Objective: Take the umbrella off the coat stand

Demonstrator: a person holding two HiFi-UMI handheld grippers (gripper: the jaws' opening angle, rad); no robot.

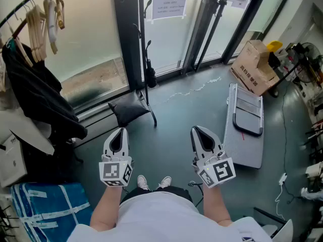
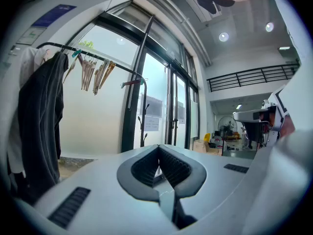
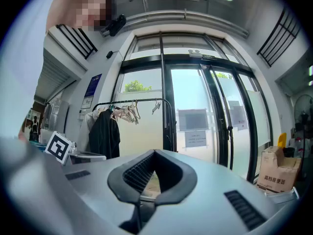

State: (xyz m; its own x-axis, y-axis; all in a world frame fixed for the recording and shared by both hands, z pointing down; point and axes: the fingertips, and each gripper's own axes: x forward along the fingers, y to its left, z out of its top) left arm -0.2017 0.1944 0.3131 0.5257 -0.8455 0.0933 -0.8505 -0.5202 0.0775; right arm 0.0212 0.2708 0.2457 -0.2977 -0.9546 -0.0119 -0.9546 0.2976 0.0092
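The black coat stand (image 1: 141, 59) rises from a square black base (image 1: 130, 108) in front of the glass doors. A slim black folded umbrella (image 1: 150, 73) hangs low against its pole. In the head view my left gripper (image 1: 120, 133) and right gripper (image 1: 200, 132) are held side by side, level, well short of the stand. Both are shut with nothing between the jaws. The left gripper view shows its shut tips (image 2: 159, 148) with the stand (image 2: 143, 126) far beyond them. In the right gripper view its tips (image 3: 154, 152) meet against the doors.
A clothes rack with a black coat (image 1: 30, 87) and wooden hangers (image 1: 43, 21) stands at the left. A blue bag (image 1: 48, 205) lies below it. A grey folded step stool (image 1: 246, 127) and a cardboard box (image 1: 255, 67) sit on the floor at the right.
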